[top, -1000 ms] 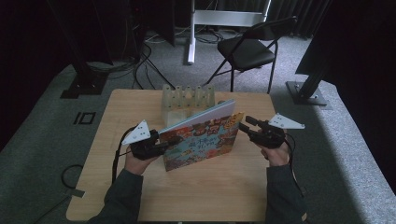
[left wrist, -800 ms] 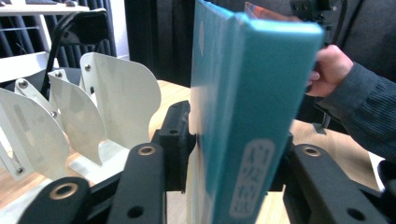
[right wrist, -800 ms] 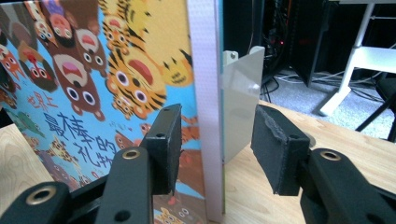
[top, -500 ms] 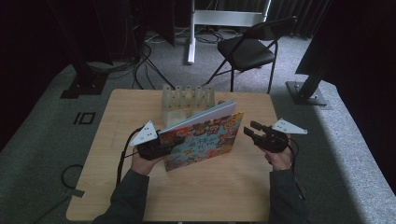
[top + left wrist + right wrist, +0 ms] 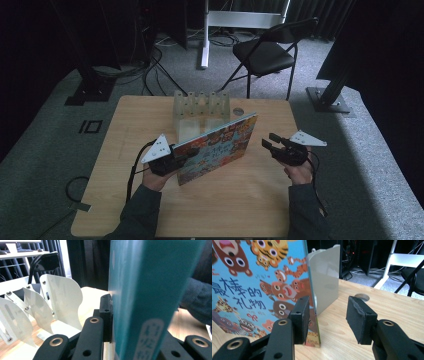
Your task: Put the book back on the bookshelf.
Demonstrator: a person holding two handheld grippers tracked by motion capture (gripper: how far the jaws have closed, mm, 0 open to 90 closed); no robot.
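Beside the rack: picture book [image 5: 217, 148] stands on edge on the table [image 5: 250, 200], just in front of the white divider rack [image 5: 201, 107].
Left gripper [image 5: 182, 156]: jaws have just closed, clamped on the book's left end.
Right gripper [image 5: 268, 144]: jaws parted, holding nothing, near the book's right edge.

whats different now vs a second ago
The left gripper has just closed its jaws onto the picture book at its spine edge. The right gripper sank slightly beside the book's far edge, jaws open. Book upright, white rack unmoved.
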